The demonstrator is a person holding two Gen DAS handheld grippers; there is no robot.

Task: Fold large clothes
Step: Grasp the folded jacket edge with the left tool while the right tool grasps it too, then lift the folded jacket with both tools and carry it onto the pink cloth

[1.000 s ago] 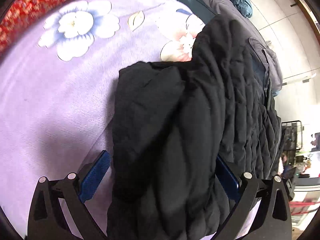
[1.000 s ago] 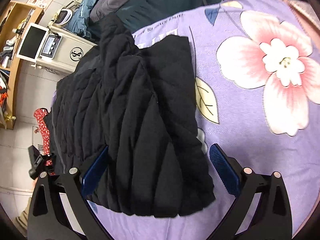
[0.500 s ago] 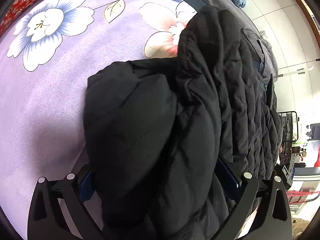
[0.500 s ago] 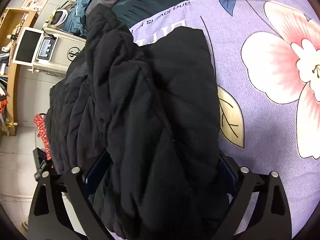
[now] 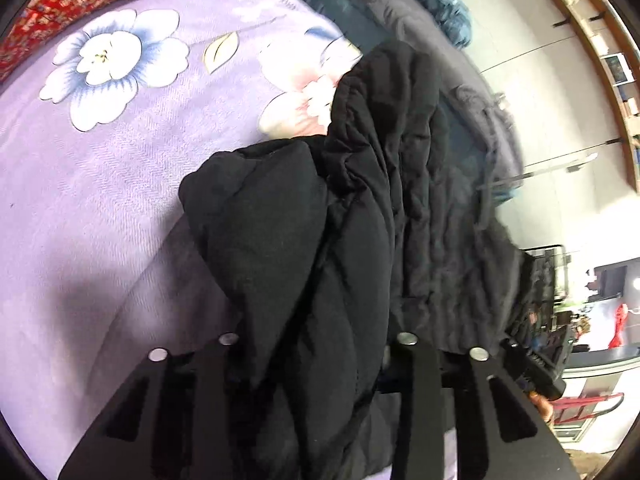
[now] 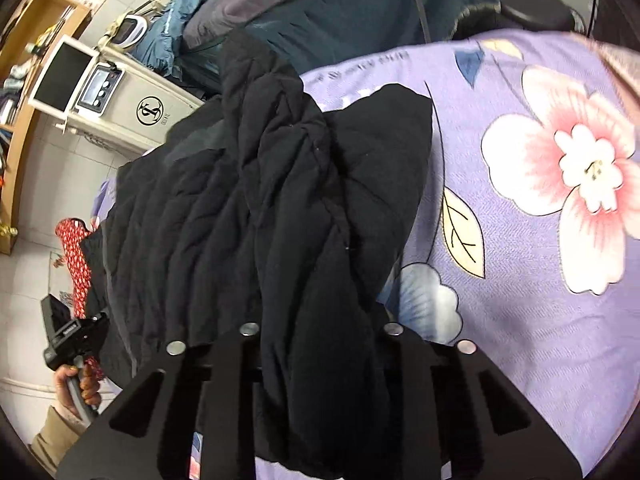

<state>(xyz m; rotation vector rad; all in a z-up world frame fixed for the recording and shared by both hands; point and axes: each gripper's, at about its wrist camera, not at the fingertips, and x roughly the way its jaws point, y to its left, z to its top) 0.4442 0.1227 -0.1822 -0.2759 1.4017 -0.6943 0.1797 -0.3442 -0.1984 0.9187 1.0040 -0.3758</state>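
Item: black quilted jacket (image 5: 360, 208), bunched and partly doubled over itself, lying on a purple floral bedspread (image 5: 120, 168); it fills the centre of both wrist views, with one flap laid flat toward the upper middle. Left gripper (image 5: 316, 356): jaws closing, a thick fold of jacket bunched between them. Right gripper (image 6: 320, 340): jaws closing likewise on a wad of the same jacket (image 6: 304, 216). Status, by judgement: early to middle of the fold; the edge nearest the cameras is gathered at both ends, but the garment is rumpled, not squared. Remaining: carry the edge over, flatten, finish folding.
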